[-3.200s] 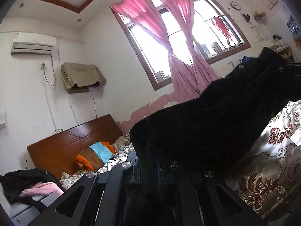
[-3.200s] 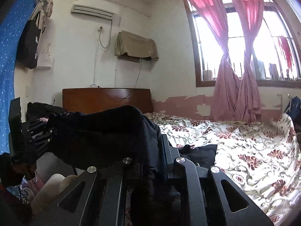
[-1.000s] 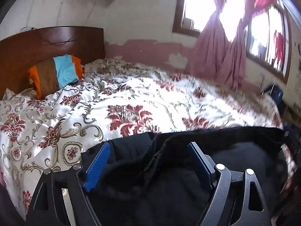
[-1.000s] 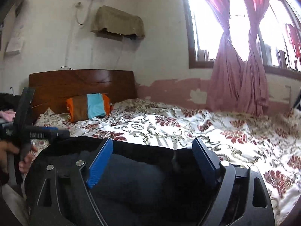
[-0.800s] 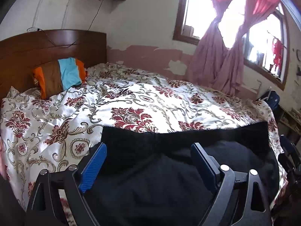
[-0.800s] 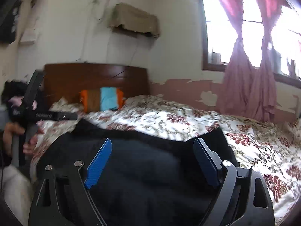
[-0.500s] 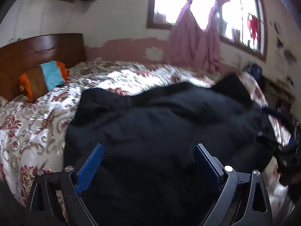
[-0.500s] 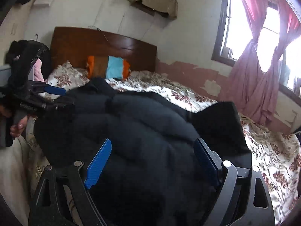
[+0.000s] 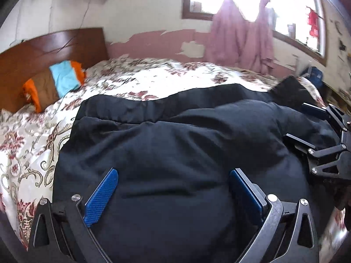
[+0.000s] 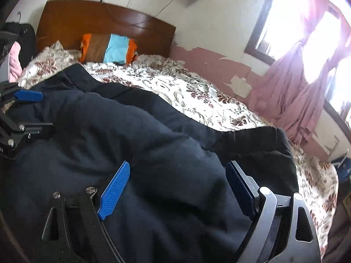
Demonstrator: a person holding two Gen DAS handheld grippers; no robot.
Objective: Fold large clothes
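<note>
A large dark navy padded garment (image 9: 186,144) lies spread across the floral bedspread (image 9: 33,135); it also fills the right wrist view (image 10: 122,135). My left gripper (image 9: 173,175) is open, its blue pads wide apart just over the garment's near edge, holding nothing. My right gripper (image 10: 175,173) is open too, over the garment's other end. The right gripper shows at the right edge of the left wrist view (image 9: 324,140); the left gripper shows at the left edge of the right wrist view (image 10: 19,109). A black piece of cloth (image 10: 258,142) lies at the garment's far end.
An orange, brown and blue pillow (image 9: 52,81) rests against the wooden headboard (image 9: 50,48). Pink curtains (image 9: 239,39) hang at the window beyond the bed. Dark and pink clothes (image 10: 15,50) are piled left of the headboard. A blue bag (image 9: 313,74) sits past the bed's far corner.
Both grippers held the garment up at first, then let go. Over the last second the garment was spread flat on the bed and both grippers stayed open above it.
</note>
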